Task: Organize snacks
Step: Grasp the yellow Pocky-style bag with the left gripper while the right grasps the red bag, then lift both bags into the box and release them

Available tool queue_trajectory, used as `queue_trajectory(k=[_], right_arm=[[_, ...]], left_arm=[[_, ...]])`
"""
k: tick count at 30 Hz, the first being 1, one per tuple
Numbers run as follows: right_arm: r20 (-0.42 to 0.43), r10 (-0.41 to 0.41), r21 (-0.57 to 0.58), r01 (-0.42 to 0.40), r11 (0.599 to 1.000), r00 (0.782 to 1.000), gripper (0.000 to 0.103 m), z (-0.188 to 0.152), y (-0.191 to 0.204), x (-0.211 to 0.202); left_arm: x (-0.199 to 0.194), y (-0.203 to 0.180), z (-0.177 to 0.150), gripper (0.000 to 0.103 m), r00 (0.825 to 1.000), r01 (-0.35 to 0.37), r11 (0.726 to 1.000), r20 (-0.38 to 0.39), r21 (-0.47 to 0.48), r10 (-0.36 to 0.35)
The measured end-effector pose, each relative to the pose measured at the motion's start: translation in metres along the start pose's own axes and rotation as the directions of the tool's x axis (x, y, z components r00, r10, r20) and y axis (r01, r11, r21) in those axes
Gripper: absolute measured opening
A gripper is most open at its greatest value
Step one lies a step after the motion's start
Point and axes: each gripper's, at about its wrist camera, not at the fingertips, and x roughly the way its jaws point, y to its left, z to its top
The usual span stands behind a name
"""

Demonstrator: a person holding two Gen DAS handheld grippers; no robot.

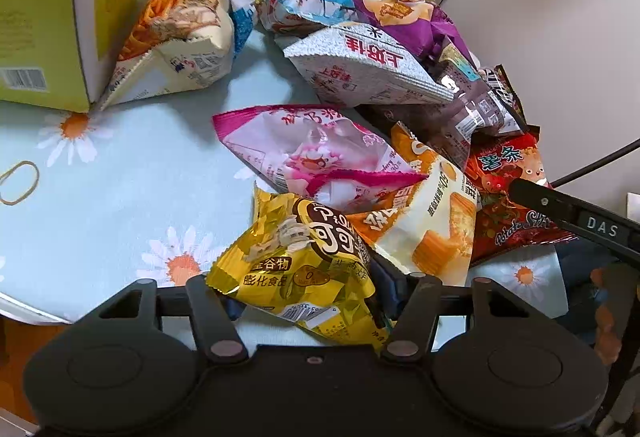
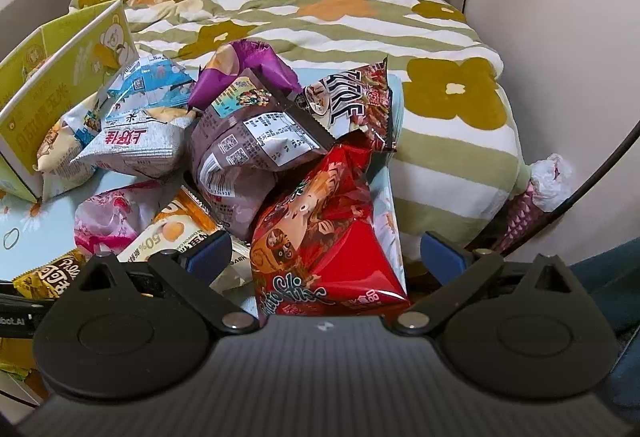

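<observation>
A heap of snack bags lies on a round table with a light blue daisy cloth point(image 1: 120, 177). My left gripper point(image 1: 308, 297) has a yellow cocoa puff bag point(image 1: 304, 269) between its blue pads, and both pads meet the crumpled bag's sides. My right gripper point(image 2: 324, 253) stands wide open around the near end of a red potato stick bag point(image 2: 328, 237), with a gap on the right side. In the left wrist view one black finger of that gripper reaches over the red bag point(image 1: 508, 197). Pink point(image 1: 312, 153), orange point(image 1: 436, 221), brown point(image 2: 240, 157) and white point(image 1: 368, 73) bags lie beyond.
An open green cardboard box point(image 1: 40, 37) stands at the table's left with a bag leaning on it. A rubber band point(image 1: 18, 183) lies on the cloth. A bed with a striped flowered quilt point(image 2: 360, 29) is behind the table. A black cable point(image 2: 600, 173) runs at the right.
</observation>
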Motion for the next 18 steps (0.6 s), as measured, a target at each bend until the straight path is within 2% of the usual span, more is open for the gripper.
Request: queue_trajectory(k=[9, 18], right_arm=[[-0.007, 0.010, -0.033, -0.010, 0.999, 1.000, 0.103, 0.004, 0.003, 0.014], [-0.034, 0.012, -0.088, -0.015, 0.996, 0.999, 0.090, 0.001, 0.013, 0.032]], left_arm=[[-0.015, 0.015, 0.002, 0.064, 0.998, -0.042, 0.999, 0.041, -0.023, 0.043], [-0.022, 0.019, 0.003, 0.063, 0.997, -0.053, 0.998, 0.060, -0.029, 0.055]])
